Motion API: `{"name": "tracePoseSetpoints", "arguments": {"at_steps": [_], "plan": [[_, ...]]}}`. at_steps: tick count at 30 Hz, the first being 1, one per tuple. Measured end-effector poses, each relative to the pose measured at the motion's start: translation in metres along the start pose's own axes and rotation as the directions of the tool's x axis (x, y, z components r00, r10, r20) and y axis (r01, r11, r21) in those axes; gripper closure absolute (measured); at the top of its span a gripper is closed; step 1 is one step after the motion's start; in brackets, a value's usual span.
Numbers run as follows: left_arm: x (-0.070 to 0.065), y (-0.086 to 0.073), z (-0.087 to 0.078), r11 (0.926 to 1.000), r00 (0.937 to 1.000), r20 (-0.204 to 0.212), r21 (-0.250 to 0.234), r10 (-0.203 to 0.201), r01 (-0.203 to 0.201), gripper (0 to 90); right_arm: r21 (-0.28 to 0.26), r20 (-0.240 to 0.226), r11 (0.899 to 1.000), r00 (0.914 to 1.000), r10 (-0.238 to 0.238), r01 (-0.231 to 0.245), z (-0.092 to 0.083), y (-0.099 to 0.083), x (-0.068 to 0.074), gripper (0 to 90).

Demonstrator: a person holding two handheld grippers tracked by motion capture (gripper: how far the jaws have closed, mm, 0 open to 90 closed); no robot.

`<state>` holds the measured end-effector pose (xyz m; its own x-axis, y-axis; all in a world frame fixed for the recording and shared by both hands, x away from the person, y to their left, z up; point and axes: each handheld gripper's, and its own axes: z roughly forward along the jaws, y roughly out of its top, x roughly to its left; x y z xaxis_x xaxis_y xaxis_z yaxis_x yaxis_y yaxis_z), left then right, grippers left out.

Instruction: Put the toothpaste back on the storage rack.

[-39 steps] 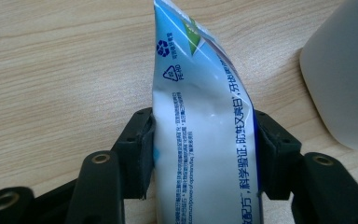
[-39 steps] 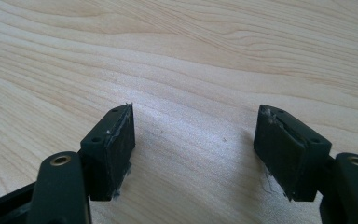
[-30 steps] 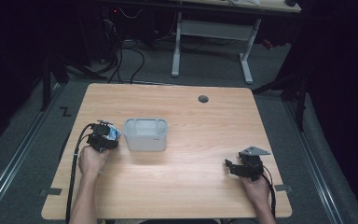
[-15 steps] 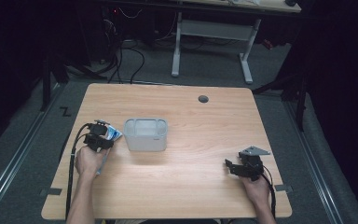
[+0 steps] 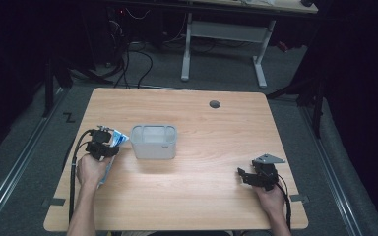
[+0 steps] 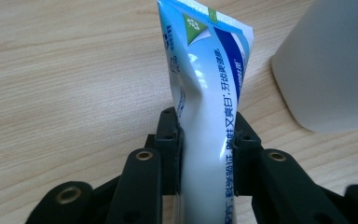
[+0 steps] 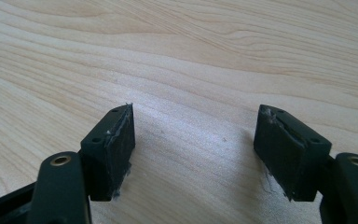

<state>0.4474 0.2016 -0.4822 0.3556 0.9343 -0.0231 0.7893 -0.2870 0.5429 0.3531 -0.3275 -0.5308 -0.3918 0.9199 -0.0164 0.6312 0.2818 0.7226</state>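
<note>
**Soft tube pinched, bin just beside**

Left gripper: jaws have just been closing and now pinch the toothpaste tube across its body, with the pads denting the wall on both sides. In the high view, seen at about 9 o'clock from table centre, left gripper with the blue-and-white toothpaste tube poking out toward 2 o'clock.

Handling, judged from the dent: light, soft, glossy plastic; likely to give under pressure and slip if squeezed near the flat crimped end. Best held across the fuller middle, as now; harder pressure risks forcing paste toward the cap, which cannot be made out here. Tail of the tube free and likely to flop when swung.

Outward from there: translucent grey bin just beside the tube's tip at 3 o'clock of the gripper, upright, open top, seemingly empty. Its near wall stands close at 2 o'clock in the left gripper view, so a lift over the rim is probably needed before any drop.

Right gripper at 4 o'clock of the table, well apart; jaws spread, nothing between them, bare wood beneath. Cable hole at 12 o'clock, out of the way.
</note>
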Motion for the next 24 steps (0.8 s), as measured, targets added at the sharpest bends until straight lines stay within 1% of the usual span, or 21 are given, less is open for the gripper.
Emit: {"name": "tracePoseSetpoints", "arguments": {"at_steps": [1, 2, 4, 5, 8, 9, 10, 12, 14, 17, 19, 24], "plan": [[0.000, -0.001, -0.004, 0.9999, 0.9999, -0.005, -0.007, 0.010, -0.010, 71.2, 0.000, 0.000, 1.000, 1.0000, 0.000, 0.000, 0.000, 0.000, 0.000, 29.2], [0.000, -0.001, -0.004, 0.9999, 0.9999, -0.005, -0.007, 0.010, -0.010, 71.3, 0.000, 0.000, 1.000, 1.0000, 0.000, 0.000, 0.000, 0.000, 0.000, 29.2], [-0.001, -0.002, -0.010, 0.9996, 0.9999, -0.004, -0.025, 0.014, -0.014, 71.3, 0.000, 0.000, 1.000, 1.0000, 0.000, 0.000, 0.000, 0.000, 0.000, 29.2], [-0.001, -0.002, -0.010, 0.9996, 0.9999, -0.004, -0.025, 0.014, -0.014, 71.4, 0.000, 0.000, 1.000, 1.0000, 0.000, 0.000, 0.000, 0.000, 0.000, 29.2], [-0.002, -0.002, -0.017, 0.9989, 0.9999, 0.004, -0.044, 0.016, -0.016, 71.3, 0.000, 0.000, 1.000, 1.0000, 0.000, 0.000, 0.000, 0.000, 0.000, 29.2], [-0.003, -0.002, -0.020, 0.9987, 0.9998, 0.003, -0.047, 0.020, -0.020, 71.4, 0.000, -0.001, 1.000, 1.0000, -0.001, 0.001, 0.000, 0.000, 0.000, 29.2], [-0.005, -0.001, -0.026, 0.9978, 0.9994, -0.003, -0.057, 0.034, -0.035, 71.4, 0.000, -0.001, 1.000, 1.0000, 0.000, 0.000, 0.000, 0.000, 0.000, 29.2], [-0.006, 0.000, -0.029, 0.9971, 0.9991, -0.006, -0.063, 0.042, -0.042, 71.4, 0.000, -0.001, 1.000, 1.0000, -0.001, 0.001, 0.000, 0.000, 0.000, 29.2], [-0.009, 0.002, -0.040, 0.9944, 0.9985, -0.003, -0.090, 0.055, -0.055, 71.5, 0.000, -0.001, 1.000, 1.0000, 0.000, 0.000, 0.000, 0.000, 0.000, 29.2], [-0.011, 0.004, -0.049, 0.9916, 0.9983, 0.008, -0.116, 0.058, -0.057, 71.5, 0.000, -0.001, 1.000, 1.0000, -0.001, 0.001, 0.000, 0.000, 0.000, 29.2], [-0.011, 0.004, -0.052, 0.9908, 0.9982, 0.008, -0.122, 0.060, -0.059, 71.5, 0.000, -0.002, 1.000, 1.0000, -0.001, 0.001, 0.000, 0.000, 0.000, 29.2], [-0.009, 0.004, -0.063, 0.9872, 0.9984, 0.029, -0.153, 0.050, -0.045, 71.5, 0.001, -0.002, 1.000, 1.0000, 0.001, -0.001, 0.000, 0.000, 0.000, 29.1]]}}
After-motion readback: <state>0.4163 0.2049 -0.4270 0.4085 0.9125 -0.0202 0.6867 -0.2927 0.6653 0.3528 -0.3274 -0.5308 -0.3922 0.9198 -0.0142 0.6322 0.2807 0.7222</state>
